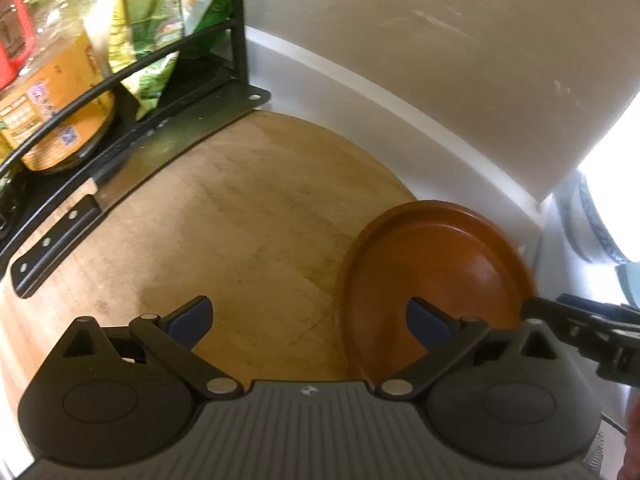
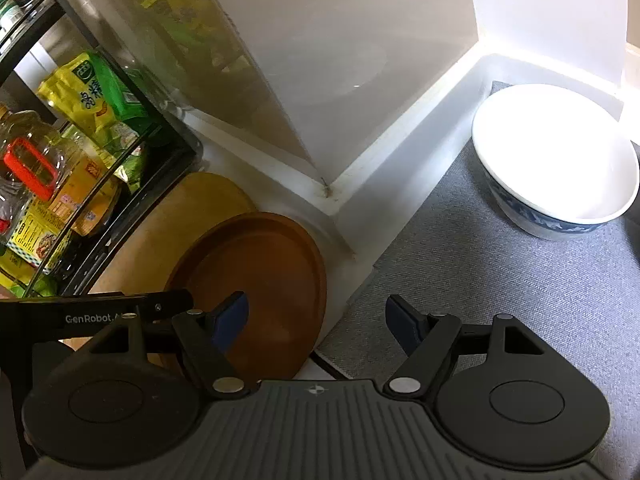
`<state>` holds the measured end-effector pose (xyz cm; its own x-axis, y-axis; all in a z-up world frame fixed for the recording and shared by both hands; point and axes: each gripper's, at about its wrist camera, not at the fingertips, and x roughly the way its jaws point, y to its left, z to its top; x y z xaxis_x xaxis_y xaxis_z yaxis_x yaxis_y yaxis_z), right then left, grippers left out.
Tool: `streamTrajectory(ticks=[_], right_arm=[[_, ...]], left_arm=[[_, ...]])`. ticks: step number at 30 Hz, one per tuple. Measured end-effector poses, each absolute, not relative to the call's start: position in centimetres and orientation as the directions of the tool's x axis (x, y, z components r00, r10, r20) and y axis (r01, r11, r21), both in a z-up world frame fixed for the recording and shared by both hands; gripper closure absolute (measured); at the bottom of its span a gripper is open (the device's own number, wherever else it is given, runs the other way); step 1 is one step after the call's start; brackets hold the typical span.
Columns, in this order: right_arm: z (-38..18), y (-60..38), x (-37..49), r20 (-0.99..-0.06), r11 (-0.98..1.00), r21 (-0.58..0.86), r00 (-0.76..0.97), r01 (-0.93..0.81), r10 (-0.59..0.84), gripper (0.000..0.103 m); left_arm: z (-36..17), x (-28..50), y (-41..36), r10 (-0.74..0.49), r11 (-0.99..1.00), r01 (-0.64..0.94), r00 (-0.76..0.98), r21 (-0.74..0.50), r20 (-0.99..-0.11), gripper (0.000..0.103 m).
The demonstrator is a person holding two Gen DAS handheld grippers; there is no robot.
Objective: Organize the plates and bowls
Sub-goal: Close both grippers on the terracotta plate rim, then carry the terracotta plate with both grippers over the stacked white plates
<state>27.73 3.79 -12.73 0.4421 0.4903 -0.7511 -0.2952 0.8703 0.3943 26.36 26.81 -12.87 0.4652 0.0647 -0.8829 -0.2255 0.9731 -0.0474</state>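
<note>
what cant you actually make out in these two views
- Brown plate: near edge hidden behind the left claw in the left wrist view.
- White bowl: inside washed out by glare in the right wrist view.
- Knife: blade runs under the black rack.
- Oil bottle: label too small and blurred to read.

Your left gripper [image 1: 308, 322] and right gripper [image 2: 316, 322] look alike: grey ribbed housing with a small compass-like mark, black rounded side lobes, black link arms on silver pivot pins, dark blue finger pads [image 1: 192, 318]. "GenRobot" lettering marks one arm.
</note>
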Motion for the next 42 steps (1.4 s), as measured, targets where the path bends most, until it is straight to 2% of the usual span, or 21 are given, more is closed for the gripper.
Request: streamTrajectory(ticks=[12,13,14,15,16,17,18,20,21,24,26,28,42], right_arm=[[-13.0,4.0,28.0,-0.753,0.865,0.400,0.429,-0.304,0.499,0.025],[-13.1,4.2,28.0,-0.753,0.863,0.399,0.426,-0.311,0.502,0.028],[-13.1,4.4,28.1,-0.753,0.859,0.396,0.420,-0.323,0.506,0.031],[-13.1,4.6,28.0,-0.754,0.856,0.391,0.415,-0.339,0.509,0.044],[-13.1,4.8,28.0,-0.755,0.851,0.385,0.408,-0.357,0.513,0.059],[-13.1,5.0,27.9,-0.758,0.847,0.382,0.399,-0.370,0.516,0.065],[-13.2,5.1,27.9,-0.761,0.843,0.384,0.388,-0.377,0.520,0.071],[-13.4,5.3,27.7,-0.766,0.841,0.381,0.380,-0.383,0.519,0.082],[-13.5,5.3,27.7,-0.769,0.840,0.381,0.372,-0.387,0.520,0.088],[-13.5,5.4,27.6,-0.768,0.839,0.376,0.374,-0.393,0.520,0.088],[-13.4,5.3,27.5,-0.769,0.841,0.369,0.379,-0.395,0.515,0.088],[-13.4,5.1,27.6,-0.769,0.845,0.369,0.384,-0.386,0.511,0.088],[-12.1,3.1,26.3,-0.749,0.850,0.376,0.420,-0.368,0.513,0.089]], left_arm=[[-13.4,27.4,26.0,0.055,0.978,-0.206,0.461,-0.046,-0.885,0.001],[-13.4,27.4,25.9,0.055,0.978,-0.202,0.463,-0.045,-0.884,0.003],[-13.3,27.3,25.8,0.059,0.979,-0.199,0.467,-0.040,-0.882,0.008],[-13.2,27.3,25.6,0.072,0.980,-0.197,0.473,-0.026,-0.878,0.013],[-13.0,27.1,25.3,0.094,0.981,-0.194,0.484,-0.002,-0.870,0.024],[-12.8,27.1,25.2,0.094,0.983,-0.184,0.493,0.001,-0.865,0.035],[-12.6,27.1,25.2,0.082,0.984,-0.178,0.497,-0.010,-0.864,0.041],[-12.4,27.2,25.0,0.068,0.986,-0.164,0.502,-0.018,-0.862,0.066],[-12.2,27.2,24.9,0.067,0.987,-0.162,0.504,-0.018,-0.861,0.068],[-12.2,27.2,25.2,0.071,0.985,-0.172,0.503,-0.019,-0.861,0.078],[-12.0,27.1,25.5,0.063,0.983,-0.182,0.502,-0.034,-0.862,0.089],[-11.9,27.1,25.9,0.047,0.981,-0.186,0.498,-0.054,-0.866,0.092],[-9.2,25.3,25.0,0.018,0.987,-0.142,0.534,-0.069,-0.846,0.093]])
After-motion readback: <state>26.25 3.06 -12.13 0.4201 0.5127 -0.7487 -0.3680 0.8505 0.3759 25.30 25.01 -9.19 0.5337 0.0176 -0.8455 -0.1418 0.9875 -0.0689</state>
